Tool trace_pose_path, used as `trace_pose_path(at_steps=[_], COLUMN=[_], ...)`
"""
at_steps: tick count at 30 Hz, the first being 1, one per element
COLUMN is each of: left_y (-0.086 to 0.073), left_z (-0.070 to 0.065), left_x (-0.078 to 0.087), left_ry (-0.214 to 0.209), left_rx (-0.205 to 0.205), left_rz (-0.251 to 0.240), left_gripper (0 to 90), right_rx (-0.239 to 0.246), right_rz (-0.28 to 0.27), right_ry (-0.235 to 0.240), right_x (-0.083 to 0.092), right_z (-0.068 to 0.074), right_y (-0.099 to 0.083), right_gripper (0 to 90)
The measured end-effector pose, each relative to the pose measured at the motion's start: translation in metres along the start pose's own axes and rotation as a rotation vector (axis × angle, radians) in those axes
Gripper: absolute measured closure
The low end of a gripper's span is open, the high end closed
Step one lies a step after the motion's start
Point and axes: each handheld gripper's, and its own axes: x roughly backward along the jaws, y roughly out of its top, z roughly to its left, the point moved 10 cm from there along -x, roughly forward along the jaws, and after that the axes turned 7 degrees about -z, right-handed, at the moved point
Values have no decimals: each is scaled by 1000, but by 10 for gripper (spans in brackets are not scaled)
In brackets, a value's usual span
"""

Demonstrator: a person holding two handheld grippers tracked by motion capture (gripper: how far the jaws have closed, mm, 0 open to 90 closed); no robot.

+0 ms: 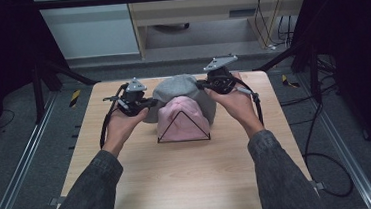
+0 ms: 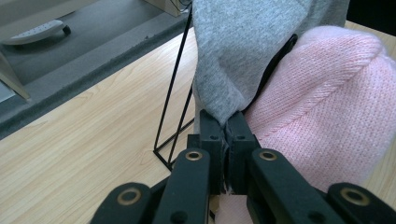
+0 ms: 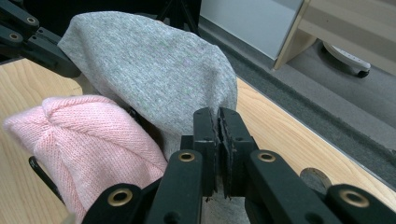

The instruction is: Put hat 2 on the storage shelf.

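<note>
- Hats sit at the far middle of the wooden table (image 1: pixel 180 185): a pink knitted beanie (image 1: pixel 182 119) in front and a grey beanie (image 1: pixel 177 87) behind and above it, both draped on a black wire stand (image 1: pixel 183 127) whose triangular front frame shows against the pink knit.
- The left gripper (image 1: pixel 149 103) is at the grey beanie's left lower edge; in the left gripper view its jaws are pressed together with the grey hem (image 2: pixel 223 114) pinched between them, the pink beanie (image 2: pixel 327 107) touching just beside.
- The right gripper (image 1: pixel 203 84) is at the grey beanie's right edge; in the right gripper view its jaws are clamped on the grey fabric's lower edge (image 3: pixel 219 105), with the pink beanie (image 3: pixel 93 135) below and to the side.
- In the right gripper view the other gripper (image 3: pixel 32 39) shows at the far side of the grey beanie (image 3: pixel 149 65).
- The stand's thin rods (image 2: pixel 175 107) rest on the tabletop near the far table edge, which runs close behind the hats; beyond it lies grey floor.
- The near half of the table is bare wood, with open strips to the left and right of the stand outside each hand.
- Dark frame posts stand off both far corners, apart from the table.
</note>
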Motion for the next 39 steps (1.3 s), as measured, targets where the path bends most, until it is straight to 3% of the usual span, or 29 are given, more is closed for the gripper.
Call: trace_pose_path(at_steps=[24, 39], left_y=[-14, -35], left_z=[-2, 7], left_x=[-4, -10], left_ry=[0, 15], left_rx=[23, 41], left_rz=[4, 48], left_gripper=[878, 878], right_rx=[2, 0], right_rz=[20, 59], right_ry=[19, 33], right_x=[-3, -14], right_z=[8, 15], right_y=[-7, -23], right_gripper=[864, 860])
